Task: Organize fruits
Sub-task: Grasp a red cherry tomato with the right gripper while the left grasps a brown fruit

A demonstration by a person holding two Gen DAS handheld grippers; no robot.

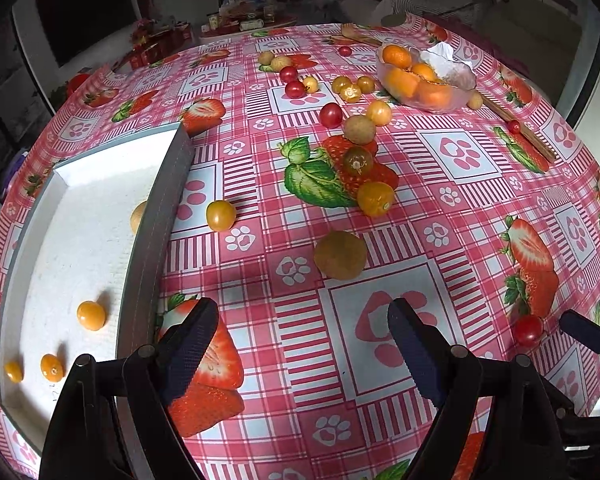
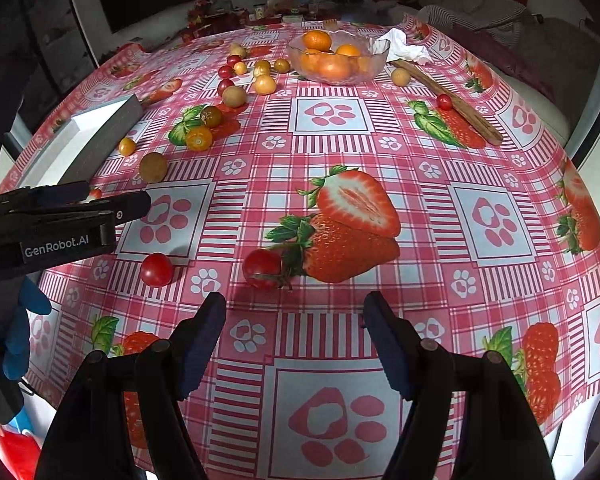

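Scattered across the table point(image 1: 440, 208): red and yellow cherry tomatoes point(image 1: 221, 215), brown longans point(image 1: 340, 255). Beside them, white tray point(image 1: 80, 216) holding yellow ones; glass bowl point(image 1: 426, 80) of oranges farther back. Left gripper point(image 1: 300, 340) and right gripper point(image 2: 296, 340) fingers wide, empty.

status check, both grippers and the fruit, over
Left hand-held gripper open, empty. Right hand-held gripper open, empty, red cherry tomato just ahead. White tray holds few yellow fruits. Path clear.
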